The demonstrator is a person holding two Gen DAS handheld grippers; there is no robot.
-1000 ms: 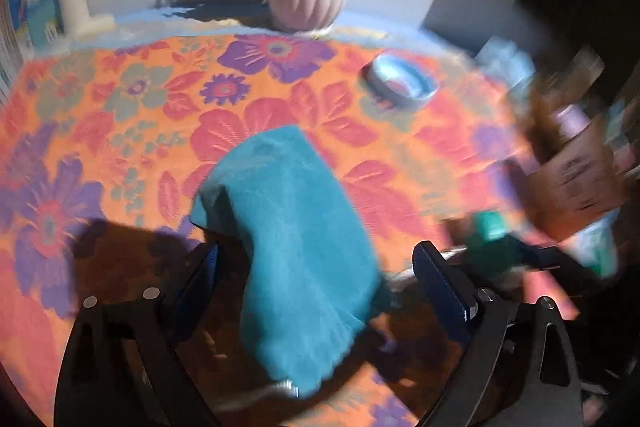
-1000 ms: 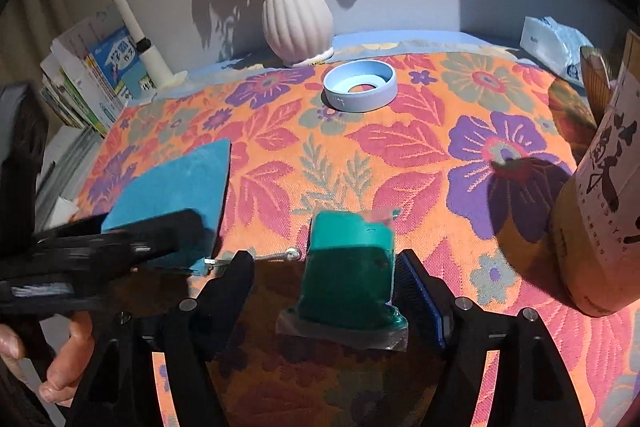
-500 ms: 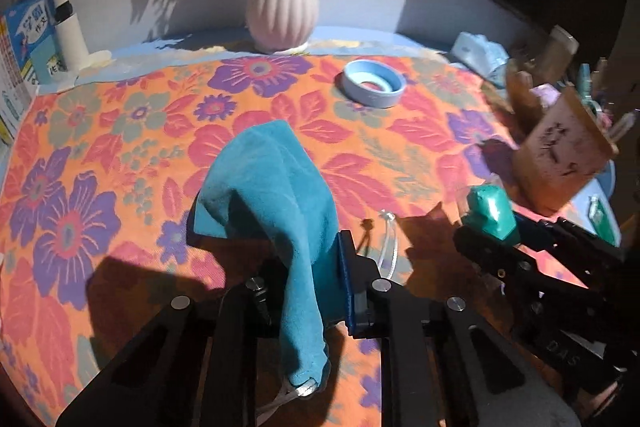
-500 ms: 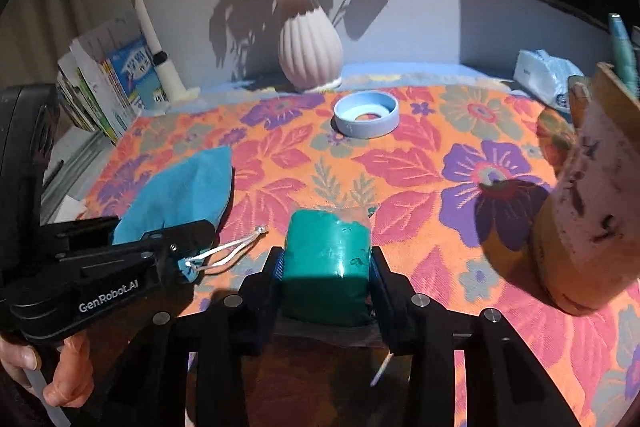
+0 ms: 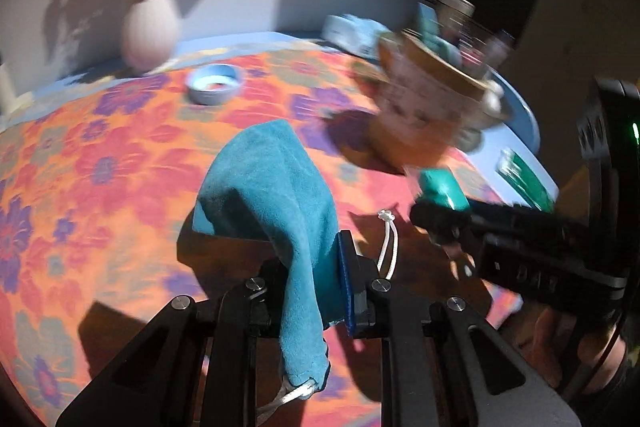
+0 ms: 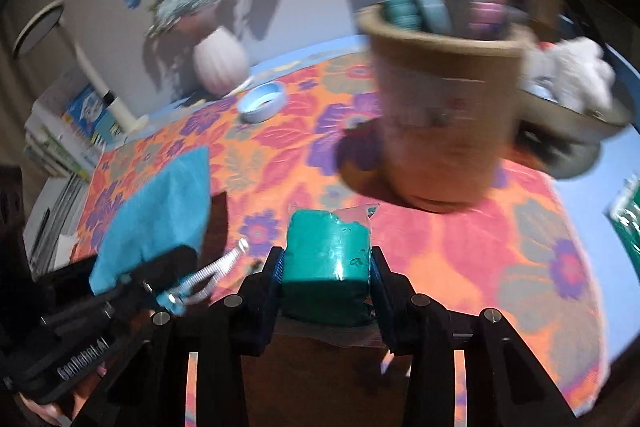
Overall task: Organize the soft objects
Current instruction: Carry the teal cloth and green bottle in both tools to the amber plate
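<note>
My left gripper [image 5: 310,267] is shut on a teal cloth pouch [image 5: 276,187] with a white drawstring [image 5: 388,243], holding it up above the flowered tablecloth [image 5: 100,155]. My right gripper [image 6: 326,267] is shut on a green soft block in clear wrap [image 6: 328,247], lifted off the cloth. In the left wrist view the right gripper [image 5: 444,211] is at the right with the green block [image 5: 440,187]. In the right wrist view the pouch [image 6: 156,215] and the left gripper [image 6: 160,279] are at the lower left.
A tan pen pot [image 6: 444,123] with pens stands just ahead of the right gripper. A pale ribbed vase [image 6: 220,61] and a blue ring [image 6: 262,101] stand at the back. Books [image 6: 64,131] are stacked at the left. A metal bowl [image 6: 576,131] sits at the right.
Both grippers have closed, the left on the pouch and the right on the green block, and lifted them. Both have swung right toward the pen pot.
</note>
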